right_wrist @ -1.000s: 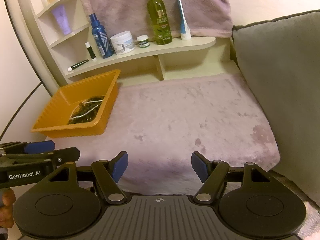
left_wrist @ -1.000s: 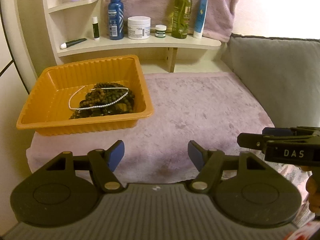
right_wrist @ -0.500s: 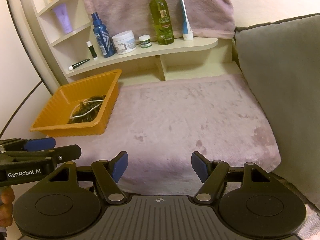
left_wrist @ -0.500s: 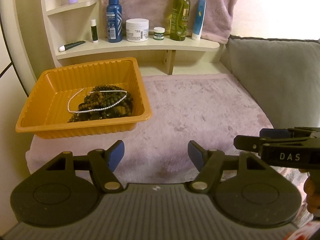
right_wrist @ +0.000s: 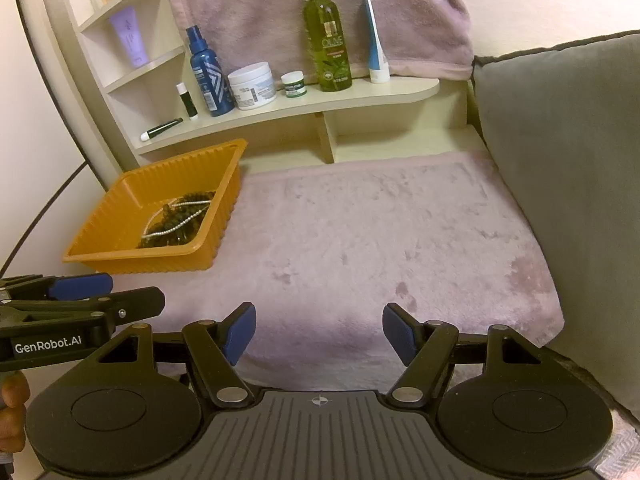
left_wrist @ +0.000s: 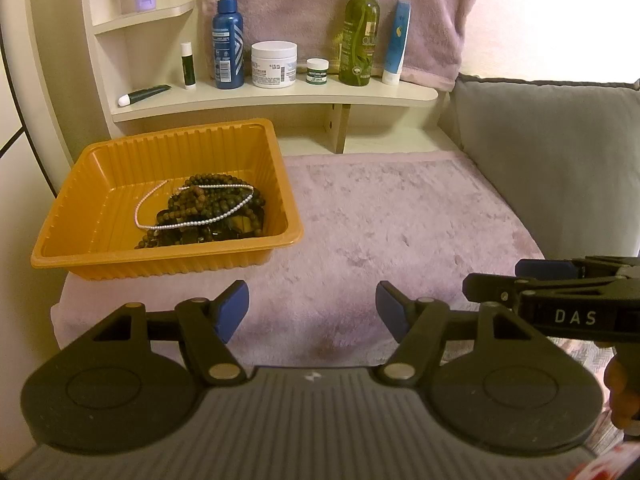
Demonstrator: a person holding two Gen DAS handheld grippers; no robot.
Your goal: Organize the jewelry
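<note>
An orange ribbed tray [left_wrist: 100, 256] sits on the left of a pink fuzzy mat [left_wrist: 400, 216]. In it lie dark bead necklaces [left_wrist: 216, 208] with a thin pearl strand [left_wrist: 192, 224] on top. The tray also shows in the right wrist view [right_wrist: 120, 256], with the beads [right_wrist: 176, 220] inside. My left gripper [left_wrist: 312, 312] is open and empty, low over the mat's near edge, right of the tray's front. My right gripper [right_wrist: 319, 334] is open and empty, further right over the mat. Each gripper shows side-on in the other's view.
A cream shelf [left_wrist: 280, 96] behind the mat carries a blue spray bottle [left_wrist: 228, 40], a white jar [left_wrist: 274, 64], a small green jar [left_wrist: 317, 71], a green oil bottle [left_wrist: 360, 36] and tubes. A grey cushion [left_wrist: 552, 152] borders the mat's right side.
Both grippers have drifted slightly; the tray and shelf sit a little lower in each view. Jaws stay open and nothing was picked up.
</note>
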